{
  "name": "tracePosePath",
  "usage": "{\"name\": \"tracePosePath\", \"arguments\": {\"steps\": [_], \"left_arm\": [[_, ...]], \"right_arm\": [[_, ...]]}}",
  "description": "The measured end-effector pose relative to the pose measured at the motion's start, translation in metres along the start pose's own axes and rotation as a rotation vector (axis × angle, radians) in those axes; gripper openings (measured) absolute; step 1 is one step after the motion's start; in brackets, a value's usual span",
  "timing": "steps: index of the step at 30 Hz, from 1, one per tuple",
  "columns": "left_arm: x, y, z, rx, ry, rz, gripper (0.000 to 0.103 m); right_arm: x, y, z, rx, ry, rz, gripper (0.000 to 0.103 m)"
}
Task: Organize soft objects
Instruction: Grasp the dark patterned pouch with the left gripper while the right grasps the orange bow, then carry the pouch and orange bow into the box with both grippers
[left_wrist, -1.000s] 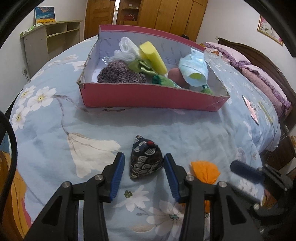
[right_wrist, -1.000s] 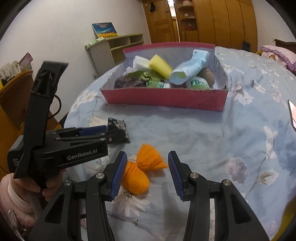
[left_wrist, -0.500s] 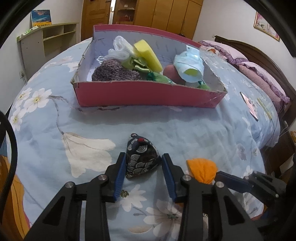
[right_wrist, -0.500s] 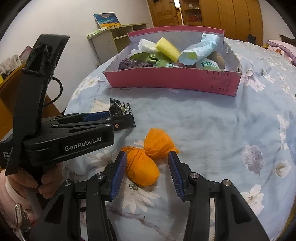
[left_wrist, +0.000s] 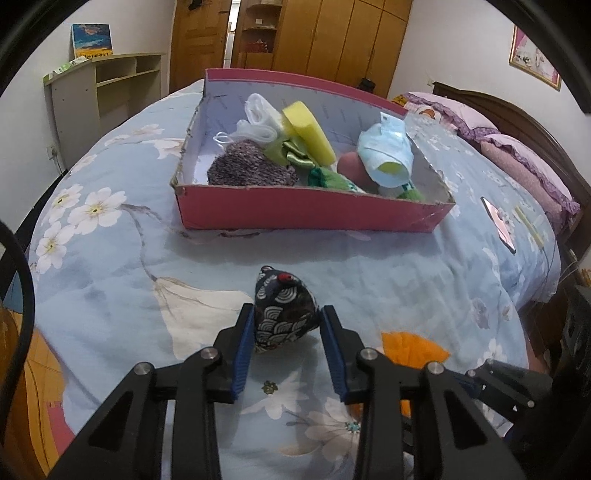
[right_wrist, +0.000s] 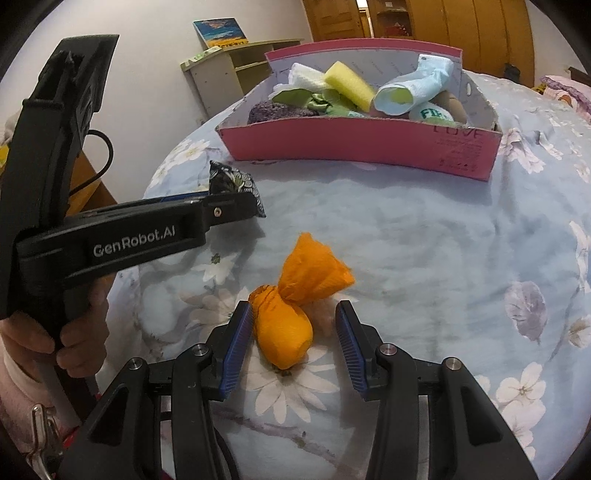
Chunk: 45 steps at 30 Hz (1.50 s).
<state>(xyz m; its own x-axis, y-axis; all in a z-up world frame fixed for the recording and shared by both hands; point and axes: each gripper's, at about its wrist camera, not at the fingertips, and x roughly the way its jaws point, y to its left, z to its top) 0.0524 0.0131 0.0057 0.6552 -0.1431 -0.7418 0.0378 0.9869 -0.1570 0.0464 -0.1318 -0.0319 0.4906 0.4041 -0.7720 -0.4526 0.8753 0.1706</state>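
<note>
Both grippers are black plastic with ribbed blue pads and silver screws. The left gripper (right_wrist: 236, 206) bears white "GenRobot.AI" lettering; a bare hand (right_wrist: 74, 332) with pink sleeve shows lower left.

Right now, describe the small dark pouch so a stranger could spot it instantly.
On the blue floral bedspread, look in front of the pink box. The dark pouch sits between the left gripper fingers: navy with white wave patterns, unlike the plain orange bundle beside it.
</note>
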Motion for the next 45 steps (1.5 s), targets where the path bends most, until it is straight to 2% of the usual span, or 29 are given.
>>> {"name": "tracePosePath", "arguments": {"steps": [1,5,8,30,38,45], "left_arm": [[0.000,0.000,0.000,-0.001,0.001,0.001,0.037],[-0.001,0.002,0.000,-0.002,-0.002,0.005,0.037],[-0.004,0.002,0.000,-0.003,-0.007,0.004,0.037],[-0.014,0.003,0.015,-0.009,-0.036,-0.002,0.037],[-0.018,0.000,0.045,0.003,-0.069,-0.002,0.037],[-0.018,-0.004,0.078,0.025,-0.112,0.013,0.037]], "right_arm": [[0.000,0.000,0.000,0.003,0.003,0.009,0.047],[-0.002,-0.001,-0.001,0.012,-0.004,0.032,0.032],[-0.006,-0.002,-0.002,0.013,-0.017,0.033,0.031],[-0.032,-0.019,0.014,0.009,-0.115,-0.035,0.030],[-0.041,-0.027,0.035,-0.001,-0.137,-0.048,0.030],[-0.048,-0.029,0.069,-0.047,-0.173,-0.066,0.030]]}}
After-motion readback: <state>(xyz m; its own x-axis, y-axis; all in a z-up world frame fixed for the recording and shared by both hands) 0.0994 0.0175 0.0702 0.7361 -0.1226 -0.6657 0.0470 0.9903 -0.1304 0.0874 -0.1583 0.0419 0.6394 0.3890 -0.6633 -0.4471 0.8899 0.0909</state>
